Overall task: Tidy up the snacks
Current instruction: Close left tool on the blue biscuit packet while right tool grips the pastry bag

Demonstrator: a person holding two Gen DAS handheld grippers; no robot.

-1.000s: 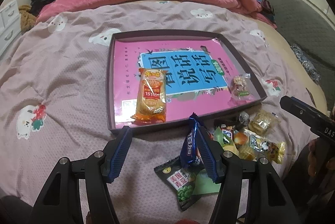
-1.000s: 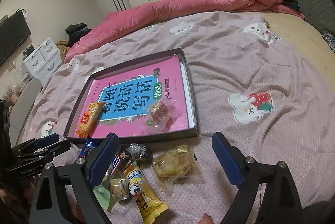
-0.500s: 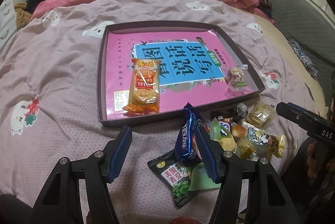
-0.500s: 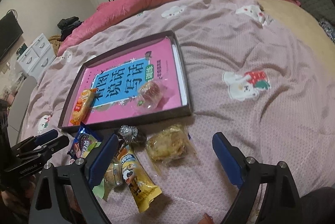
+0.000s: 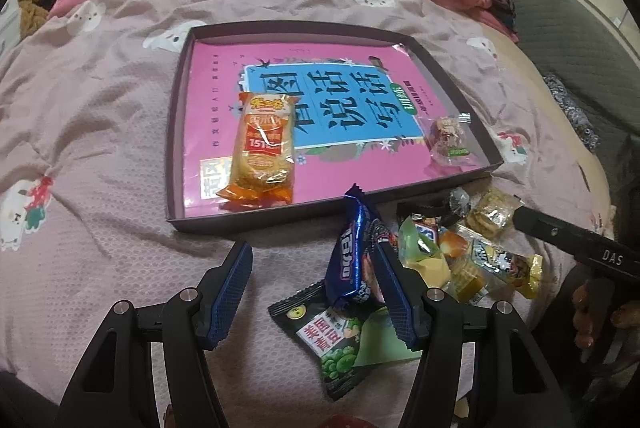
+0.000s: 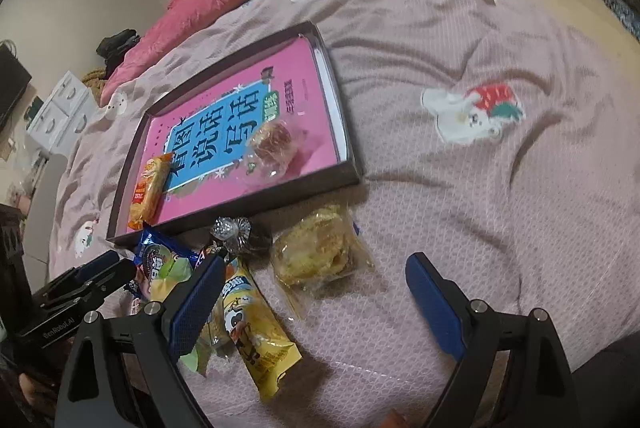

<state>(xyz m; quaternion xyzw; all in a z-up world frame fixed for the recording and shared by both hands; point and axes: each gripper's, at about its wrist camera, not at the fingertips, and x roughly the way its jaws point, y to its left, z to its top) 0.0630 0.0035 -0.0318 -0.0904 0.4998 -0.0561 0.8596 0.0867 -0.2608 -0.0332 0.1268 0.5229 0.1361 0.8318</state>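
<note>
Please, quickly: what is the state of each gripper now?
Left gripper: open, holding nothing; blue cookie pack leans at its right finger.
Right gripper: wide open, holding nothing.

Two snack packets in the tray on the bed, loose snack pile just before its near rim

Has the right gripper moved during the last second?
Yes. The right gripper has come down toward the clear-wrapped pastry lying in front of the tray, jaws open around nothing.
</note>
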